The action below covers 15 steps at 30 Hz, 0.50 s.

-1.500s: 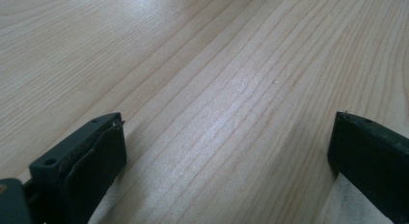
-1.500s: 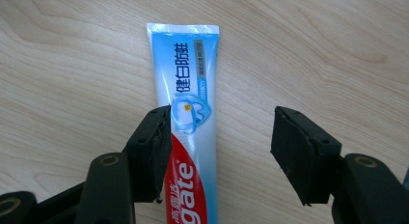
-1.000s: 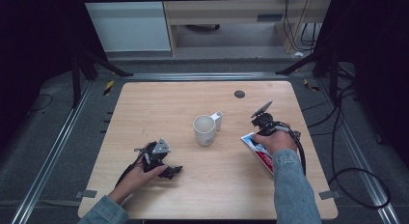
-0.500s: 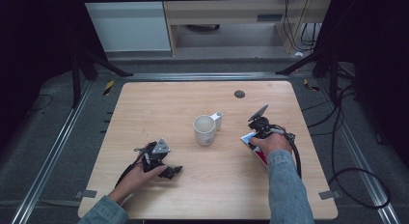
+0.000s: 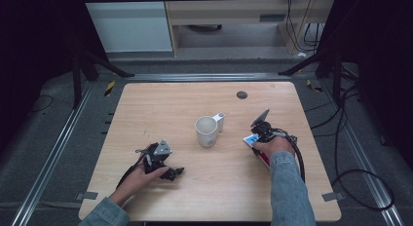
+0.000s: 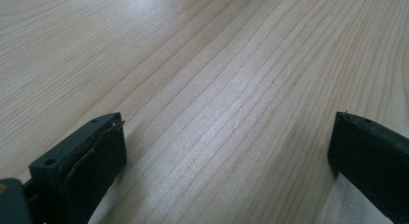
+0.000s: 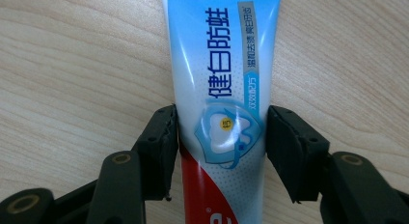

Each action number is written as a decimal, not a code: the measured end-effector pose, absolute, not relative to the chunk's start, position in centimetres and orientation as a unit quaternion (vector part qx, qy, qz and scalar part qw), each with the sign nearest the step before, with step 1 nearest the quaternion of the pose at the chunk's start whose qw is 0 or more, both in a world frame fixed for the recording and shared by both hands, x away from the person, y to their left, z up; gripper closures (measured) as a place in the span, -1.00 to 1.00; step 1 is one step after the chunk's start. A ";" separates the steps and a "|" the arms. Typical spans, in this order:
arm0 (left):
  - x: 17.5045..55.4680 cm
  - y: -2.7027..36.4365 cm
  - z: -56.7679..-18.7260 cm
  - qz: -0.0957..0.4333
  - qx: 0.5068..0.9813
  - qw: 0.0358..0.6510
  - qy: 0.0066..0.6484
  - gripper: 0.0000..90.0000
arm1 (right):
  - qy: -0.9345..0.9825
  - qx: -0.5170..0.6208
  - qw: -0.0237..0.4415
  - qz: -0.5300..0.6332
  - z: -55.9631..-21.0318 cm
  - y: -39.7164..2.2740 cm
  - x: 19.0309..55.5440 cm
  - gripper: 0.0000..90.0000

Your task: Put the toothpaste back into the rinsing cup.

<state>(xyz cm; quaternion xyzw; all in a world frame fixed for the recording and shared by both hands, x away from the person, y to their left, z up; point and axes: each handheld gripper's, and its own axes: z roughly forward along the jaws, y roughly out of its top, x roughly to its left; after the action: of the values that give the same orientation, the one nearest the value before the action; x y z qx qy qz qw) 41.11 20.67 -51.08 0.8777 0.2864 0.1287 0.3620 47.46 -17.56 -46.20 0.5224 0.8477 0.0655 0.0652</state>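
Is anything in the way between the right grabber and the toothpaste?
No, nothing visible. The right gripper already has its jaws on either side of the toothpaste tube, which lies flat on the table. The jaws have just been closing in; both pads sit right against its sides.

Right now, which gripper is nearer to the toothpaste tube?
Right. The right gripper has its jaws on either side of the toothpaste tube, against its sides. The left gripper rests open on the table, across from the mug.

R gripper [image 5: 254,140] lowered, jaws closing round toothpaste tube [image 7: 221,89].
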 end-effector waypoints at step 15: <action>41.1 20.7 -51.1 0.129 0.878 0.362 0.286 -1.00 | 0.857 0.509 0.068 0.049 -46.4 -17.1 47.7 0.09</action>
<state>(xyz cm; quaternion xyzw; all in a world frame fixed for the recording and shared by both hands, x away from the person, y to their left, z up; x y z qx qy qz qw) 41.11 20.67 -51.09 0.8777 0.2864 0.1287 0.3621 47.66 -17.14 -46.42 0.5088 0.8568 0.0491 0.0678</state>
